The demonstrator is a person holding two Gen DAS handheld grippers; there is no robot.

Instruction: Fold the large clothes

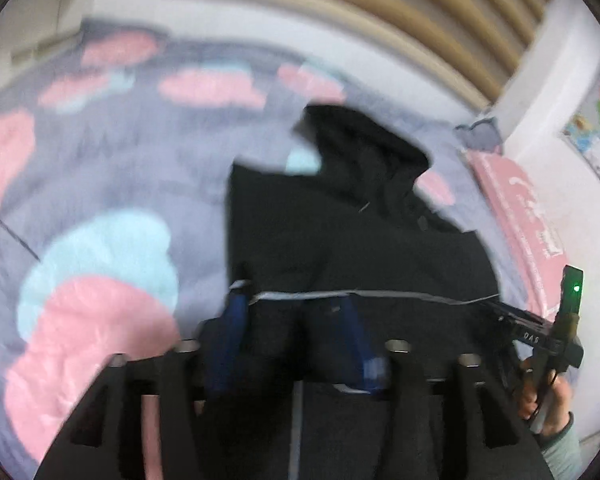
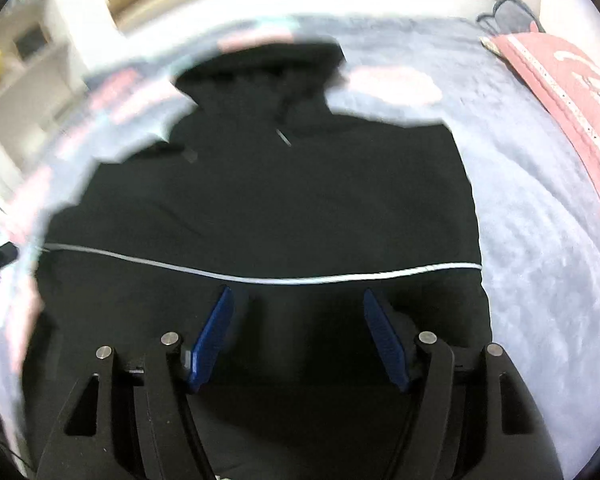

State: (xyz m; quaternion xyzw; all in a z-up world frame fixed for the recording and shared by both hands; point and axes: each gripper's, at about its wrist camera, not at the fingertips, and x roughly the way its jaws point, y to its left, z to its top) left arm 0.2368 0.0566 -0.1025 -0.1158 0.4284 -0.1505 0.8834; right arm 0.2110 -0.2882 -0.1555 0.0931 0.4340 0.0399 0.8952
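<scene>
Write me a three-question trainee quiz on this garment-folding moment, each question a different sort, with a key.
1. True or false: the black hooded jacket lies on a bedspread with a cloud pattern.
2. Multiple choice: the fingers of the right gripper are (A) spread apart above the jacket, (B) clamped on the pink pillow, (C) out of view.
3. Fill in: a thin ____ stripe runs across the jacket.

Key
1. True; pink and light blue clouds show in the left wrist view.
2. A.
3. White. The left gripper is over the same stripe; blur hides whether it grips.
</scene>
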